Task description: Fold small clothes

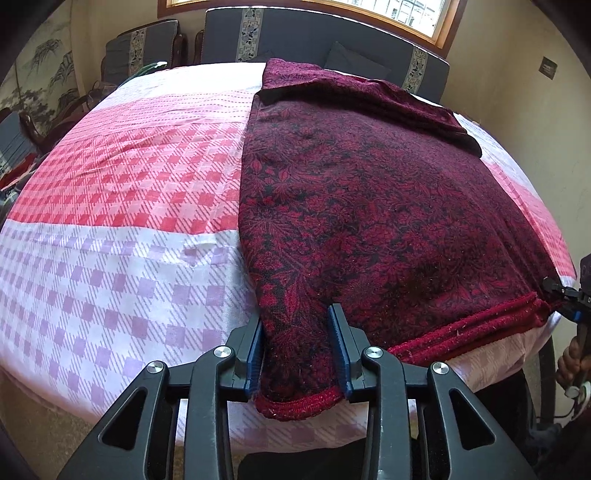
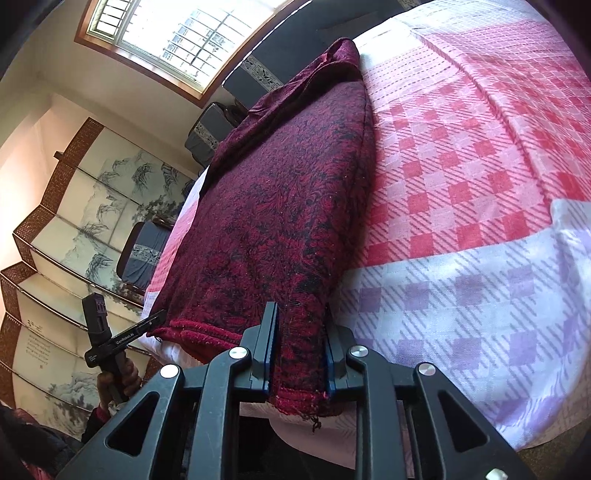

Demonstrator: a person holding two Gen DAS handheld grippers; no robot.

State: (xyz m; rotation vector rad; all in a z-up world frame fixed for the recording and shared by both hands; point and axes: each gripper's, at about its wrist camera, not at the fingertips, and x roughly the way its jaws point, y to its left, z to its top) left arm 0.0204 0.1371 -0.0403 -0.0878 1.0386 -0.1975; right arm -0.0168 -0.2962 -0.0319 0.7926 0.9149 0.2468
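A dark red patterned knit garment (image 1: 362, 192) lies flat on a table covered with a pink and purple checked cloth (image 1: 122, 206). Its ribbed hem hangs at the near edge. My left gripper (image 1: 297, 325) has its jaws around the hem's near left corner. The right gripper (image 1: 554, 290) shows at the far right, at the hem's other corner. In the right wrist view the garment (image 2: 280, 206) runs away from the camera, and my right gripper (image 2: 299, 332) has its jaws around a hem corner. The left gripper (image 2: 155, 319) shows at the other corner, held by a hand.
Dark cushioned chairs (image 1: 147, 44) and a bench (image 1: 314, 40) stand behind the table under a window (image 2: 177, 33). A painted folding screen (image 2: 74, 229) stands to one side. The checked cloth (image 2: 480, 184) lies bare beside the garment.
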